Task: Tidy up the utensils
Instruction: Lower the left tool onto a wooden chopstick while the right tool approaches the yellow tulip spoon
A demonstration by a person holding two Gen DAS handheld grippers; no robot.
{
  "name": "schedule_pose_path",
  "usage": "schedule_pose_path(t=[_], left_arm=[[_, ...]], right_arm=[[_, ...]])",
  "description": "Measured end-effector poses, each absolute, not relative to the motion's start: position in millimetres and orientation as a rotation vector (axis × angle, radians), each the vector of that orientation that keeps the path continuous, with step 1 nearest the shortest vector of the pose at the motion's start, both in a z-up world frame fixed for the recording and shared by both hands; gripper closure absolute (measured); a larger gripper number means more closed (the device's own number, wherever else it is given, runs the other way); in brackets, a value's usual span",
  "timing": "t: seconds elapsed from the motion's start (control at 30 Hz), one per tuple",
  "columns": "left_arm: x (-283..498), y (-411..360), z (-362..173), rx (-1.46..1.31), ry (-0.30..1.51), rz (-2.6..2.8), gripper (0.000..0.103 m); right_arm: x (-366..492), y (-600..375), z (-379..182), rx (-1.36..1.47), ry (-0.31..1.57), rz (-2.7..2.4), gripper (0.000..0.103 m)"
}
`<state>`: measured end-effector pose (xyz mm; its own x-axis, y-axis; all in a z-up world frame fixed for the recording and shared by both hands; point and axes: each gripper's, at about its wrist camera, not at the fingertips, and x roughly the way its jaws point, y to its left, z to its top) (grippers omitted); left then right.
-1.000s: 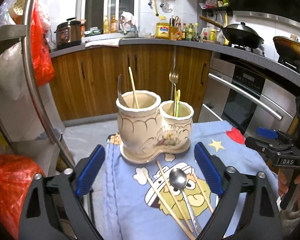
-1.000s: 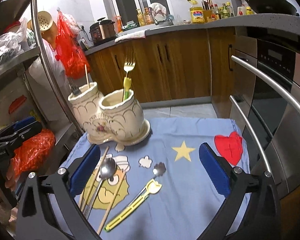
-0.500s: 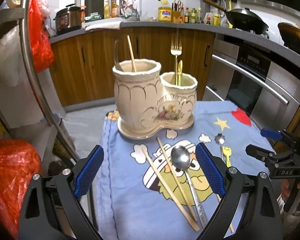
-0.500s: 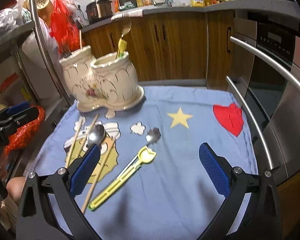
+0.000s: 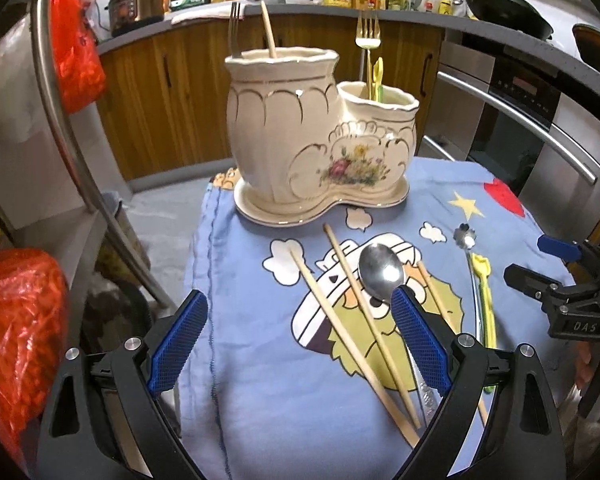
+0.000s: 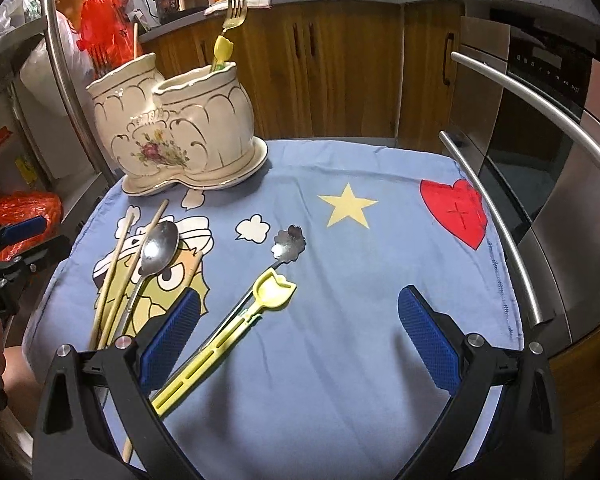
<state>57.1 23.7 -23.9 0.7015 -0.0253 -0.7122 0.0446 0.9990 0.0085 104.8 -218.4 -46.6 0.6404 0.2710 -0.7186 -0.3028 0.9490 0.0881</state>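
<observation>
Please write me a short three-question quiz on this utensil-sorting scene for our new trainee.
1. True or false: the left tongs are shut on a chopstick.
2. Multiple choice: the gold fork stands in which cup of the ceramic holder? A) the taller cup B) the shorter cup C) neither.
3. Fill in: the steel spoon lies on the blue cloth among the loose wooden ____.

Key: 1. False; both the left and the right tongs are open and empty. 2. B. 3. chopsticks.
</observation>
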Motion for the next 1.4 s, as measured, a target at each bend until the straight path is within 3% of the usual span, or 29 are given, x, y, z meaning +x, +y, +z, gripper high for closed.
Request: schedule_pose_path(t=[0.83, 1.03, 1.13, 1.2, 1.3, 1.4], left_arm=[[68, 21, -42, 0.024, 0.841, -0.047, 0.011], [70, 19, -47, 0.031, 0.863, -0.050, 0.013], [72, 18, -51, 0.033, 0.887, -0.063, 0.022], [75, 17, -55, 0.039, 0.907, -0.063, 0.037], [77, 13, -61, 0.048, 0.924, -0.065, 0.047], [79, 10, -65, 0.061, 0.941, -0.063, 0.058]], right_arm=[[106, -217, -49, -0.133, 0.748, 0.183, 0.006], [110, -219, -56, -0.042, 0.854, 0.281, 0.006], [109, -222, -56, -0.008, 0.865, 0.313, 0.006], [108, -221, -54, -0.011, 0.859, 0.316, 0.008], [107, -217, -53, -0.032, 0.862, 0.314, 0.026], [108, -215, -55, -0.047, 0.871, 0.317, 0.035]])
